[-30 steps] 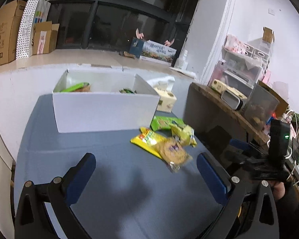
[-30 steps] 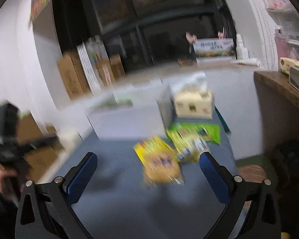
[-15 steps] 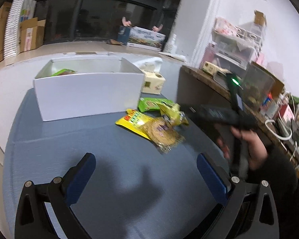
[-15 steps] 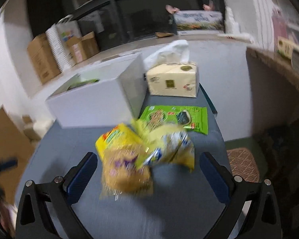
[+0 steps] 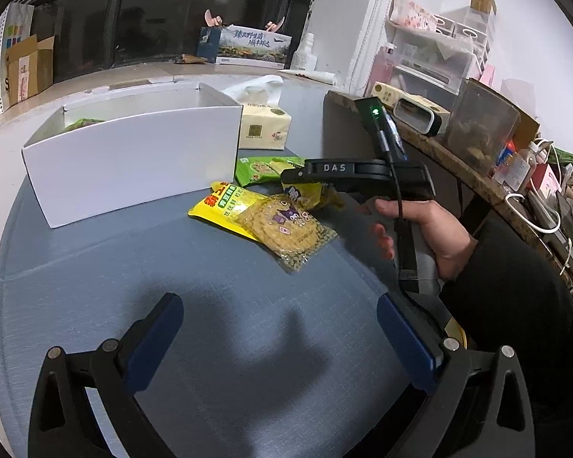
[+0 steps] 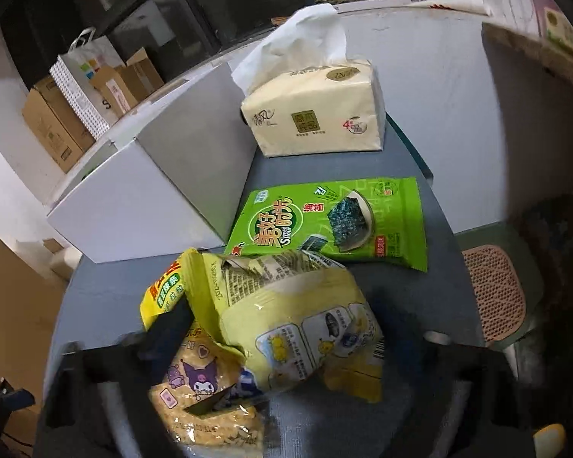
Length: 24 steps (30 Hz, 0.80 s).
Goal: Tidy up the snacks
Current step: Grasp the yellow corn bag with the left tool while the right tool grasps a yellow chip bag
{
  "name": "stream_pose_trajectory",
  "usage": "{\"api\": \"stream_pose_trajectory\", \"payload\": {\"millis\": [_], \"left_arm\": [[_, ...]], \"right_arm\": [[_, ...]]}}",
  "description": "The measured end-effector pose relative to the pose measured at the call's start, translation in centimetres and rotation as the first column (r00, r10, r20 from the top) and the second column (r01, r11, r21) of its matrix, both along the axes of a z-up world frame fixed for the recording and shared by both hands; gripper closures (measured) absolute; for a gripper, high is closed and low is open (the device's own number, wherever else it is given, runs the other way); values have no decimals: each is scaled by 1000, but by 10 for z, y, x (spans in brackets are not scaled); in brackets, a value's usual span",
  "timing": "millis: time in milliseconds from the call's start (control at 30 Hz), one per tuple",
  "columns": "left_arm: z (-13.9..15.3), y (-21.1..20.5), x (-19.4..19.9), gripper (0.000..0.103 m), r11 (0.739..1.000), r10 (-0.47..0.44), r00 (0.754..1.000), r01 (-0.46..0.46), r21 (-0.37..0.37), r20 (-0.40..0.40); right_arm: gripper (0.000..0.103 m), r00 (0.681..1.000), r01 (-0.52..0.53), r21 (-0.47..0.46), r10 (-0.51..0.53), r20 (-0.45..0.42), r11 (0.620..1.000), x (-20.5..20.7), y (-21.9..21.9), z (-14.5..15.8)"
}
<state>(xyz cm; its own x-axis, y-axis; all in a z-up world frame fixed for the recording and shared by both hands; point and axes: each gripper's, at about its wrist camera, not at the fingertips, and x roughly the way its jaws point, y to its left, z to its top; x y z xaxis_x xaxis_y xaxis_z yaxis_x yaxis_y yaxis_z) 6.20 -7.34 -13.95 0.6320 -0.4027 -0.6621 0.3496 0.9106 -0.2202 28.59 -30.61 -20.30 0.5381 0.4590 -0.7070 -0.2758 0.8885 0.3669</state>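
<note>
On the grey-blue table (image 5: 95, 286) lies a heap of snacks: a pale yellow bag (image 6: 298, 316) on top, a cookie pack with a cartoon print (image 6: 206, 393), a bright yellow packet (image 5: 221, 206) and a green seaweed pack (image 6: 324, 221). A white open box (image 5: 130, 156) stands behind them, with something green inside. My right gripper (image 6: 286, 339), held by a hand (image 5: 428, 225), is down over the heap. Its blurred jaws are closing with the pale yellow bag between them. My left gripper (image 5: 282, 343) hangs open and empty over bare table nearer the front.
A tissue box (image 6: 317, 114) stands right of the white box. A dark-sleeved arm (image 5: 515, 286) crosses the right side. A cluttered wooden shelf (image 5: 458, 168) runs along the right. Cardboard boxes (image 6: 57, 129) and a paper bag sit on the ledge behind.
My right gripper came down and in over the snack heap and its jaws have narrowed around the pale yellow bag. The left gripper sank slightly toward the table.
</note>
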Motion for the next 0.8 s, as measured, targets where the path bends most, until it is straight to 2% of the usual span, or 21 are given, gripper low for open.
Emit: {"api": "stream_pose_trajectory", "payload": {"millis": [67, 233, 400, 567, 700, 800], "left_arm": [[-1, 0, 0, 0, 1000, 3, 1000, -3, 0, -6], [-4, 5, 3, 0, 1000, 9, 1000, -10, -4, -16], [-4, 2, 17, 0, 1000, -1, 1000, 1, 29, -6], [-6, -22, 45, 0, 991, -95, 996, 94, 97, -4], [-7, -51, 66, 0, 964, -210, 978, 206, 170, 2], [-9, -70, 83, 0, 947, -261, 965, 261, 187, -24]], "right_arm": [[31, 1000, -6, 21, 6, 5, 1000, -2, -2, 2], [34, 996, -21, 25, 19, 82, 999, -22, -5, 19], [34, 990, -26, 115, 9, 142, 993, -58, -23, 39], [34, 978, 26, 149, -56, 201, 989, -108, -50, 52], [34, 968, 54, 154, -90, 235, 987, -138, -73, 60], [34, 963, 62, 171, -104, 250, 983, -154, -87, 63]]}}
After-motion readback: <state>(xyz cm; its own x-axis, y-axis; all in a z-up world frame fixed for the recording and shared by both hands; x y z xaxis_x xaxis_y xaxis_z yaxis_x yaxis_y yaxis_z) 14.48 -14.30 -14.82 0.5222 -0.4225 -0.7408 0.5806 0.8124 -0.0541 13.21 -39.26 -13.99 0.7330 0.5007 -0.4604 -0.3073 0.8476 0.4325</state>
